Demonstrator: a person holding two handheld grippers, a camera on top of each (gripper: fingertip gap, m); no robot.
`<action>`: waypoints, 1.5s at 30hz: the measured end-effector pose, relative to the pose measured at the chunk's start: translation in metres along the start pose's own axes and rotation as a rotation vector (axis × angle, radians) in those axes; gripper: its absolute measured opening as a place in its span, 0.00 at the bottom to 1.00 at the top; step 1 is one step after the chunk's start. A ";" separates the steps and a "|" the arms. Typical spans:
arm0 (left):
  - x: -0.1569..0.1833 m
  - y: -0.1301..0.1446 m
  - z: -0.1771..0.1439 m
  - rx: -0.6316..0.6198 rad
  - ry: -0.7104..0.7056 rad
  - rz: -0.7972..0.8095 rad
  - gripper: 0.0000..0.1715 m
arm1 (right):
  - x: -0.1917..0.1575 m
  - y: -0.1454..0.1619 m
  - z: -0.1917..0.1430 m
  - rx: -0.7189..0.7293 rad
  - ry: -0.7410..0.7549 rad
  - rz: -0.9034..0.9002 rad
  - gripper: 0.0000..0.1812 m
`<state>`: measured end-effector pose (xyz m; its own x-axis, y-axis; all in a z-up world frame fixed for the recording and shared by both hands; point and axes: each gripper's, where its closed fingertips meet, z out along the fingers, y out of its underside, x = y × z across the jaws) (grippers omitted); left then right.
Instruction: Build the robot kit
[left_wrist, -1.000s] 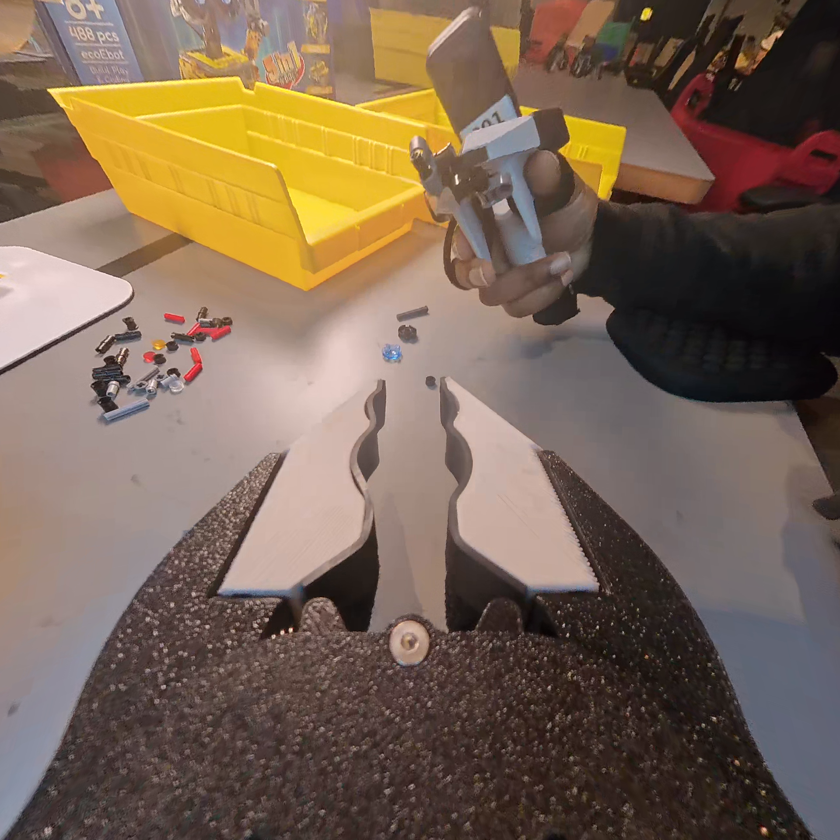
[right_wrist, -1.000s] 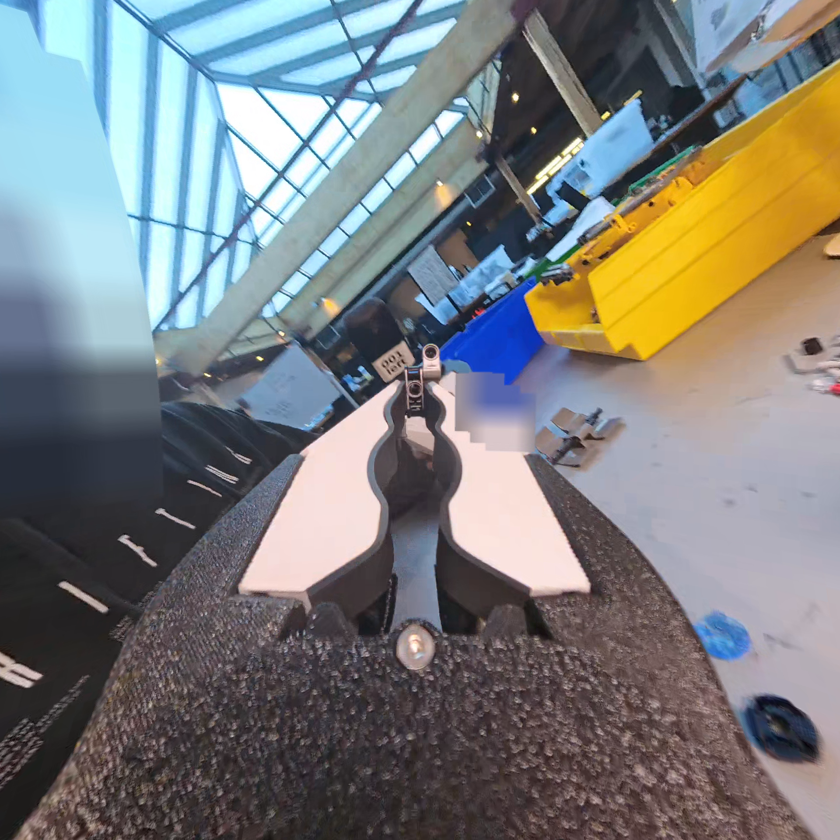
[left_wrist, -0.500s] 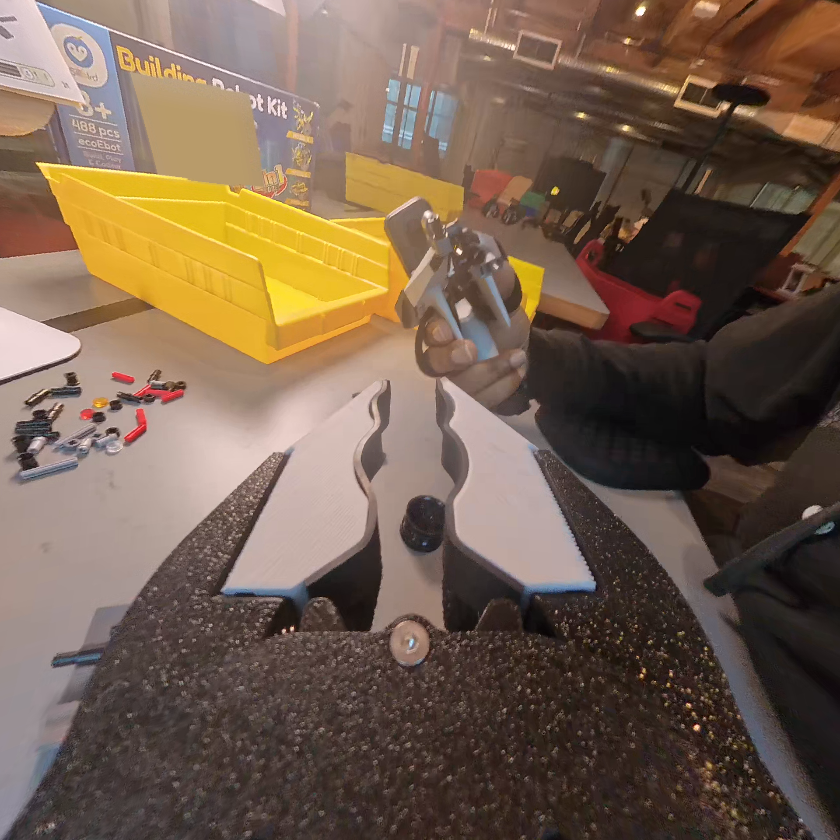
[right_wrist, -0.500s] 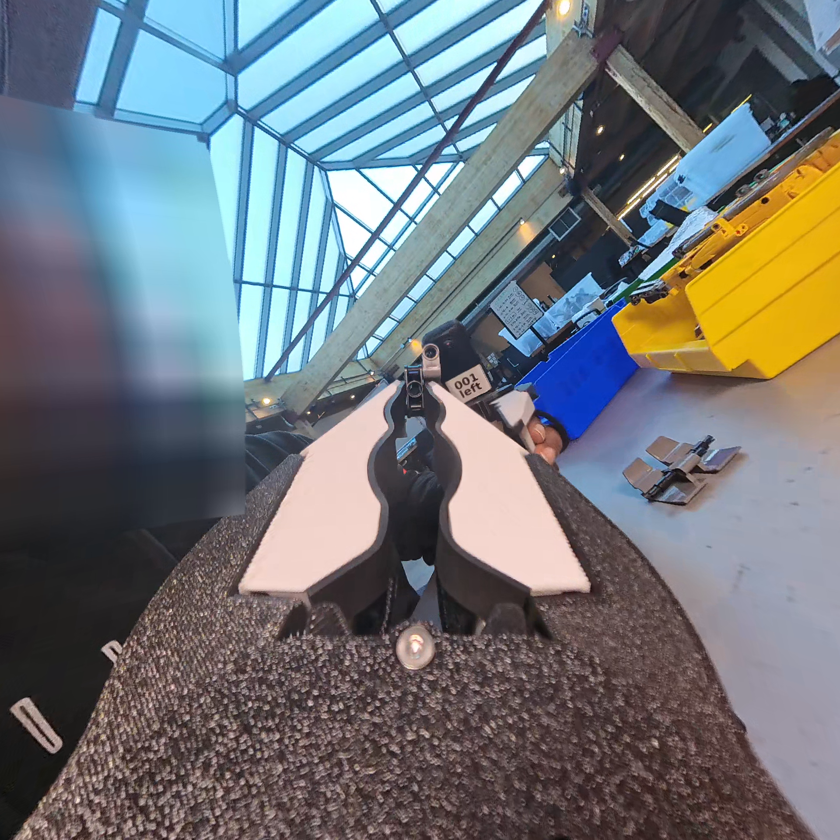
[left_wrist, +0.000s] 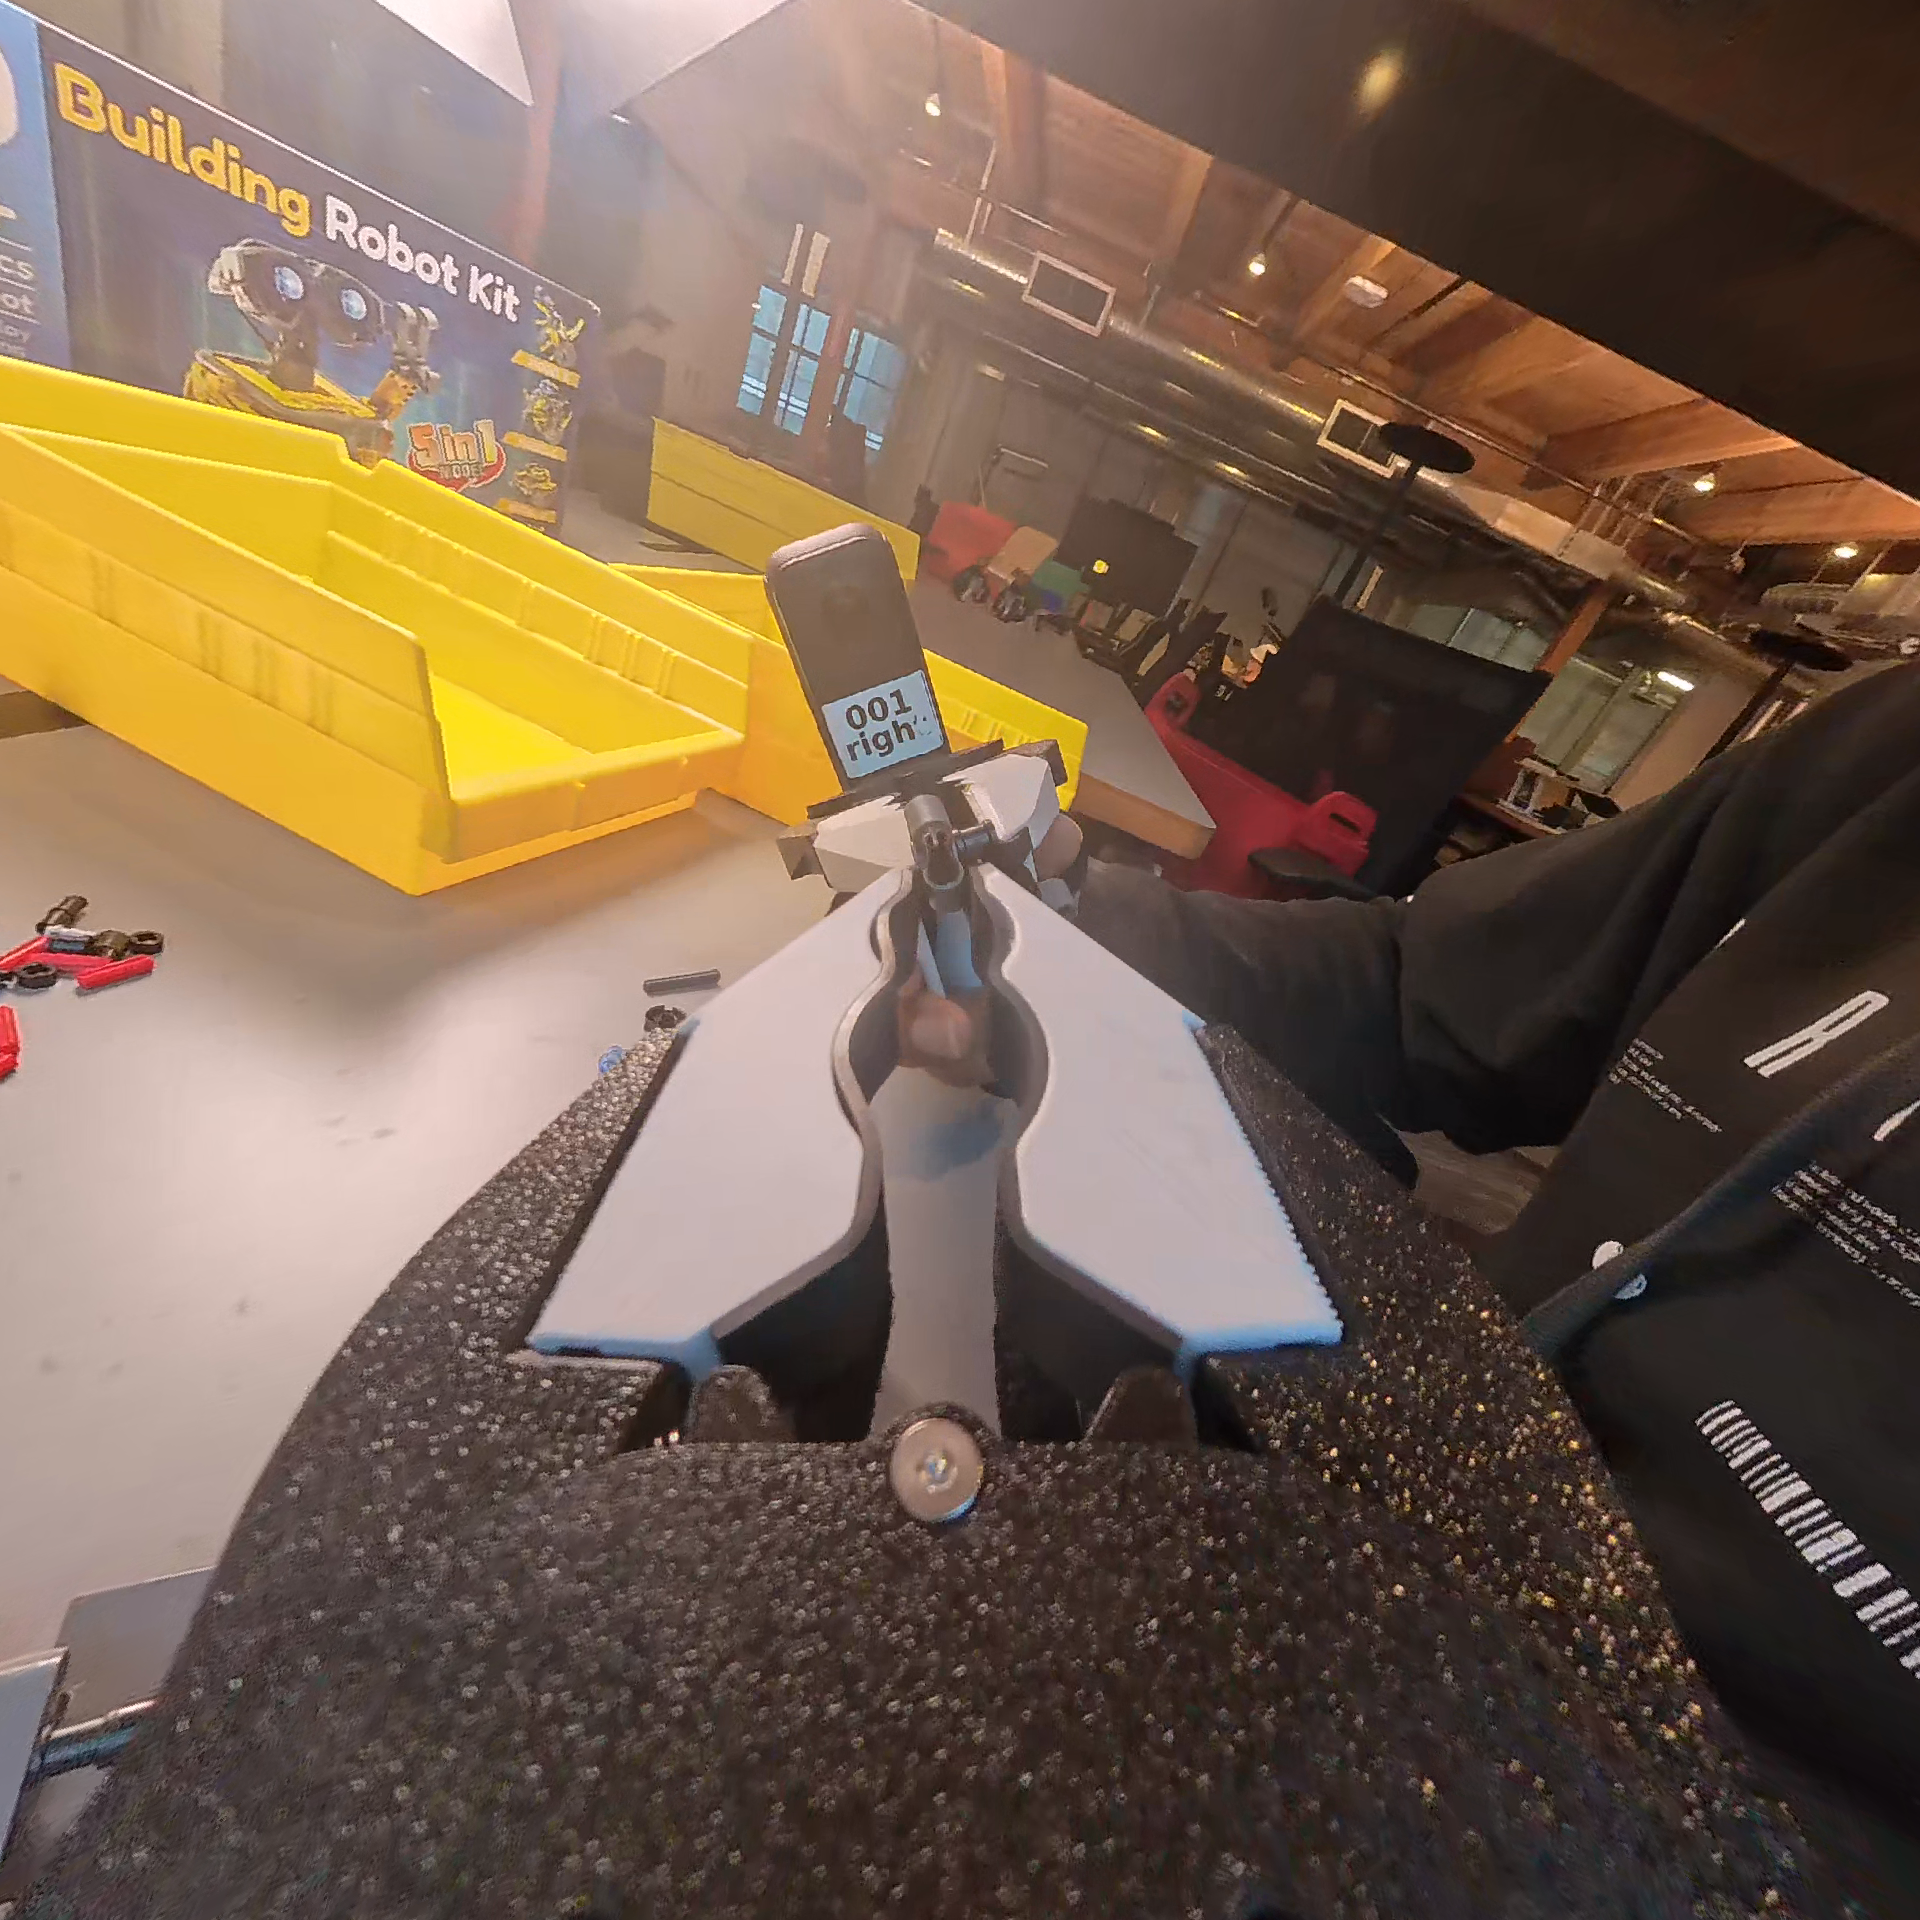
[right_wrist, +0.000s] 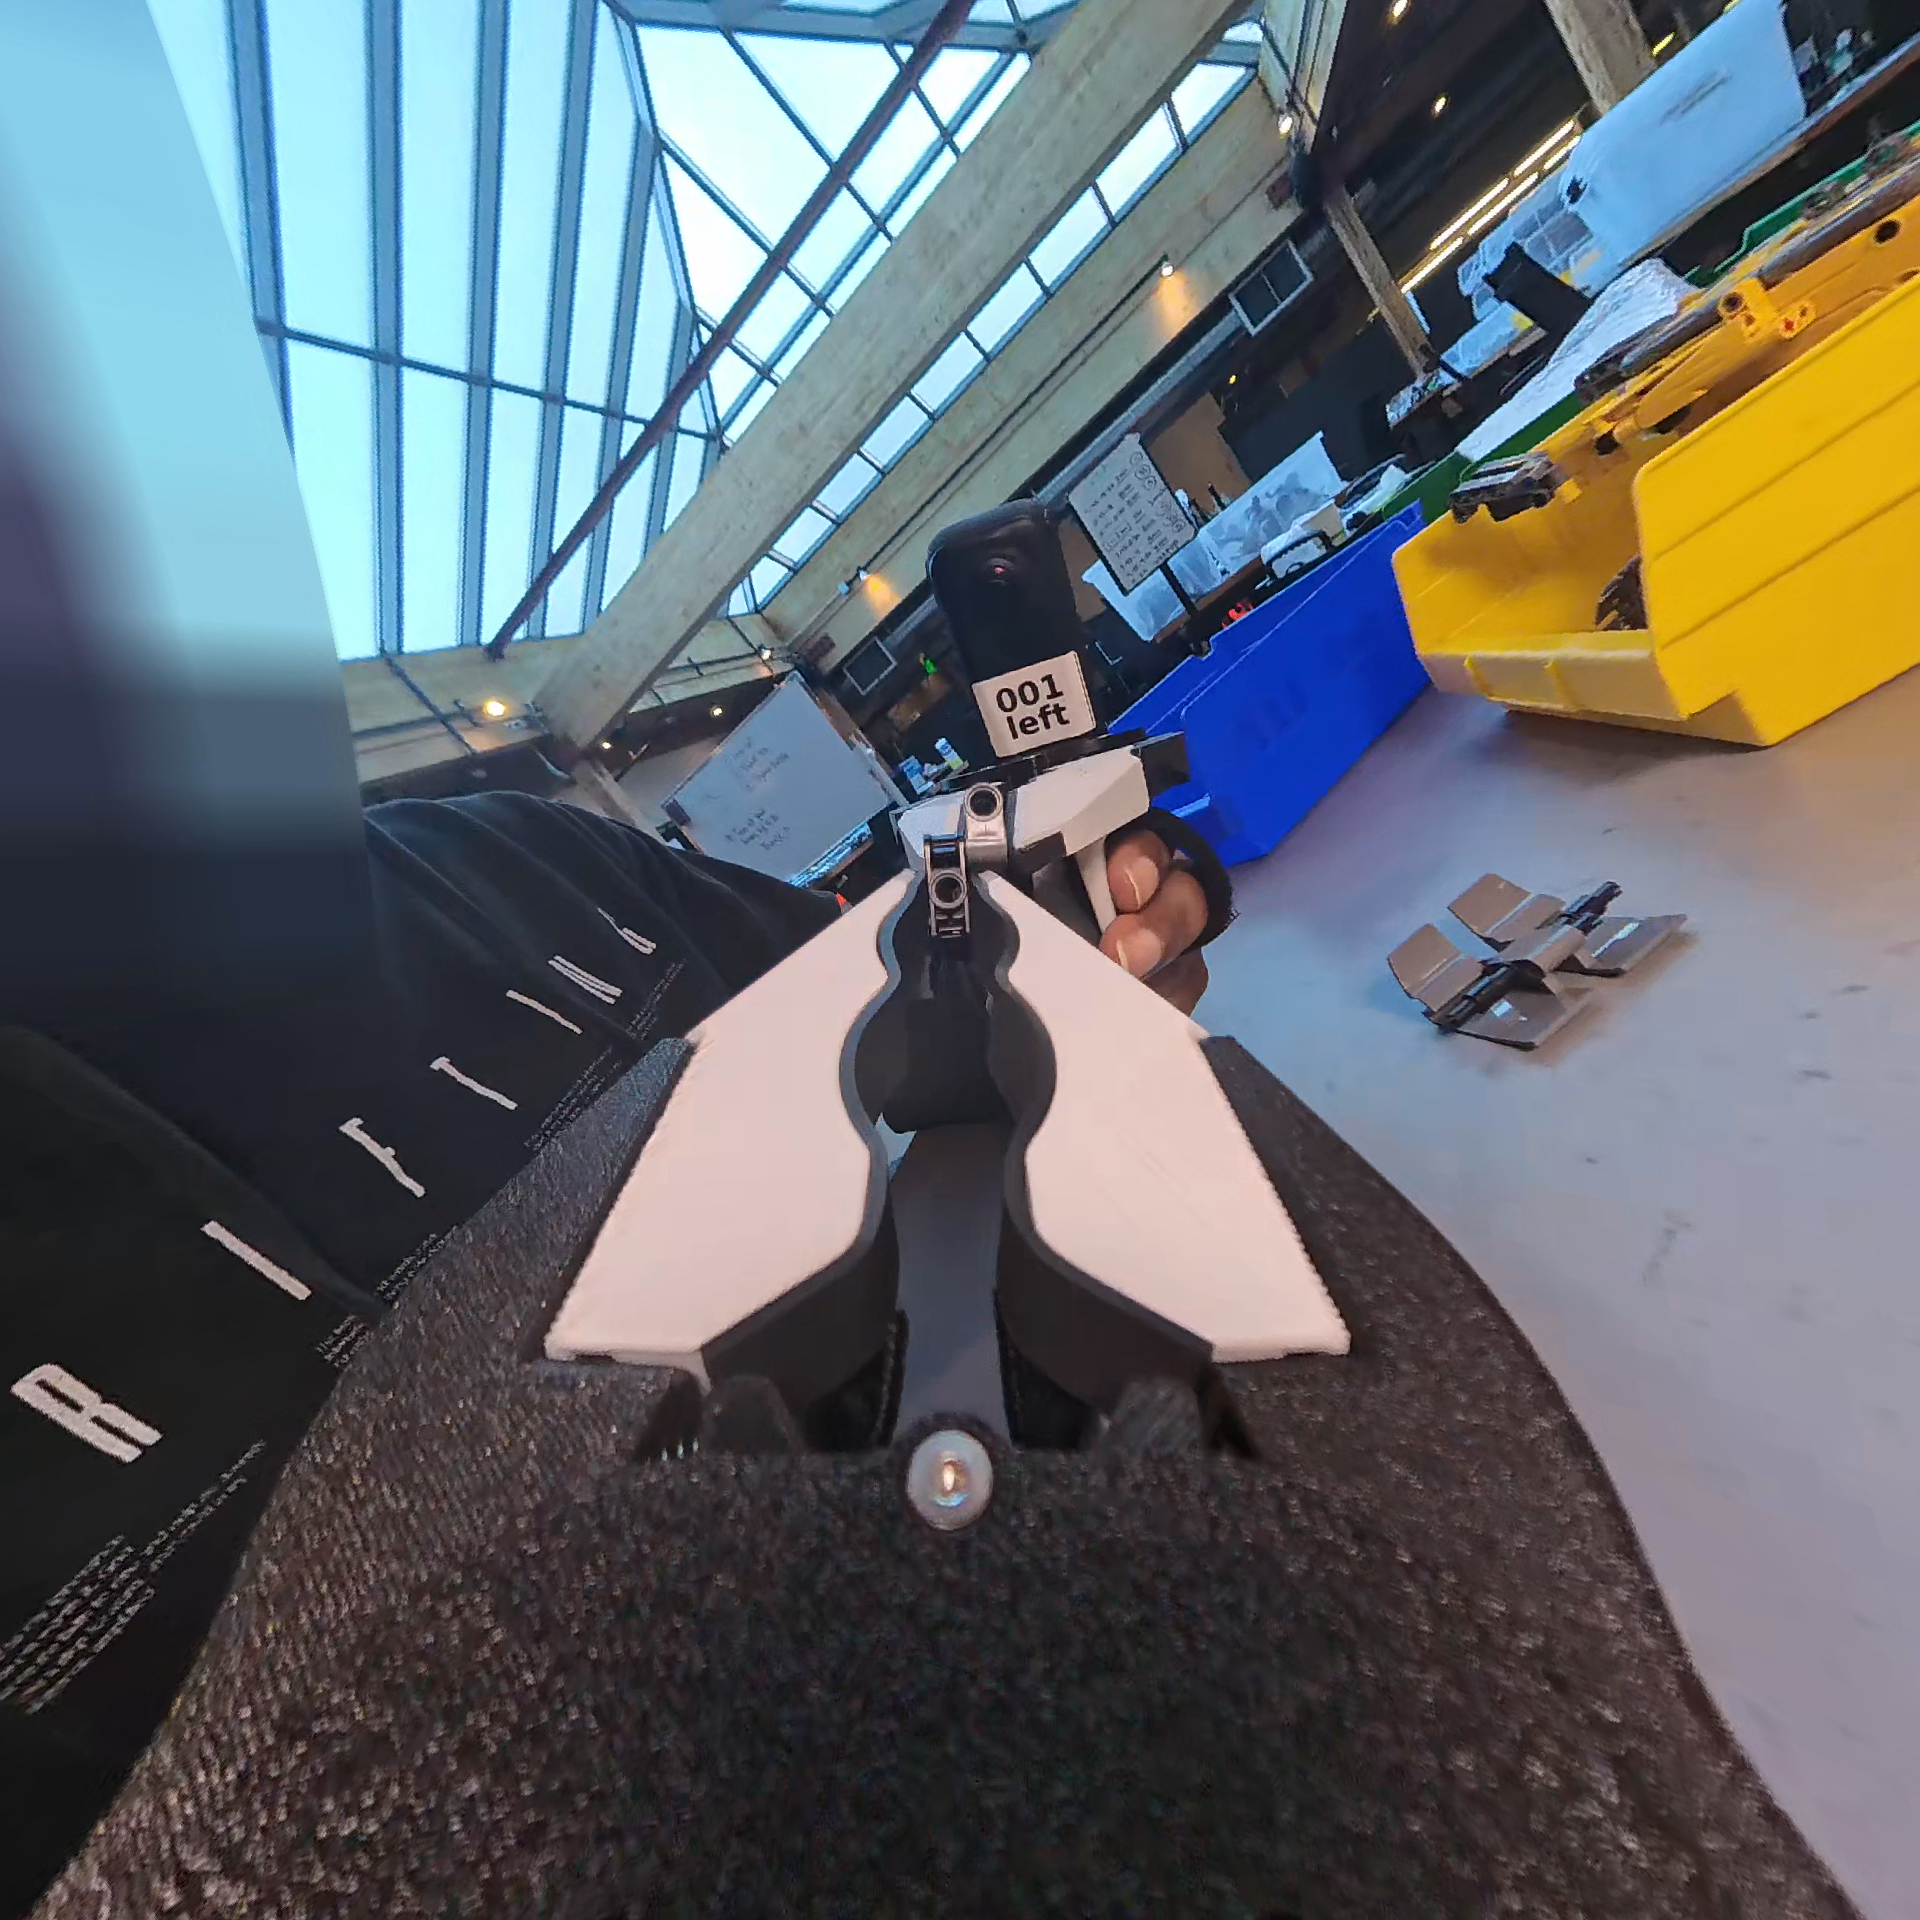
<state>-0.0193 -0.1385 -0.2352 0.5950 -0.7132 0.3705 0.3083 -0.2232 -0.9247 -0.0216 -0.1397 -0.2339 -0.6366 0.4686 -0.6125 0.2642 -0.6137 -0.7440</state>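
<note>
Black plastic two-hole link (right_wrist: 945, 896) sits upright right at the tips of your right gripper (right_wrist: 948, 891), jaws clenched on it. A grey plastic elbow connector (right_wrist: 984, 816) is plugged onto its top end and sticks out above and just right of the tips.

In the left wrist view the same small part (left_wrist: 932, 847) shows at the very tips of your left gripper (left_wrist: 940, 888). Those jaws are drawn in to a narrow slit, part of the piece between the tips. Can't tell whether they actually bite on it or only flank it.

Pose:
- The two grippers point nose to nose, tips meeting at the part, both lifted off the grey tabletop (left_wrist: 260, 1143).
- Your left hand (right_wrist: 1148, 920) is wrapped round the white handle, finger through the black trigger loop, camera upright on top.
- Your right hand (left_wrist: 1062, 844) is mostly hidden behind its gripper body. One finger shows through the gap between the left fingers. The black sleeve runs off to the right.

Around you:
- The open yellow plastic bin (left_wrist: 312, 665) lies on the table well beyond the tips, the printed cardboard box (left_wrist: 260, 260) standing behind it.
- Loose red and black small pins (left_wrist: 83, 956) lie at far left. A short black axle (left_wrist: 681, 979) lies near the left finger.
- In the right view, a grey winged plastic assembly (right_wrist: 1527, 966) lies flat on the table, well apart from the jaws. A blue plastic bin (right_wrist: 1299, 707) and another yellow one stand behind it.
</note>
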 end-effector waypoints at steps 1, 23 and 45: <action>-0.001 0.000 0.000 -0.004 -0.004 0.001 0.04 | 0.001 0.000 0.000 -0.003 0.004 -0.001 0.04; -0.026 0.009 -0.009 -0.054 -0.137 0.068 0.04 | 0.020 0.011 -0.010 -0.111 0.155 -0.131 0.11; -0.052 0.010 -0.017 -0.007 -0.213 -0.140 0.04 | 0.046 -0.006 -0.012 -0.221 0.612 -0.732 0.05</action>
<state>-0.0599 -0.1149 -0.2650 0.6904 -0.5189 0.5040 0.3939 -0.3147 -0.8636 -0.0437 -0.1066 -0.2605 -0.2274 0.9732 0.0346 0.1231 0.0640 -0.9903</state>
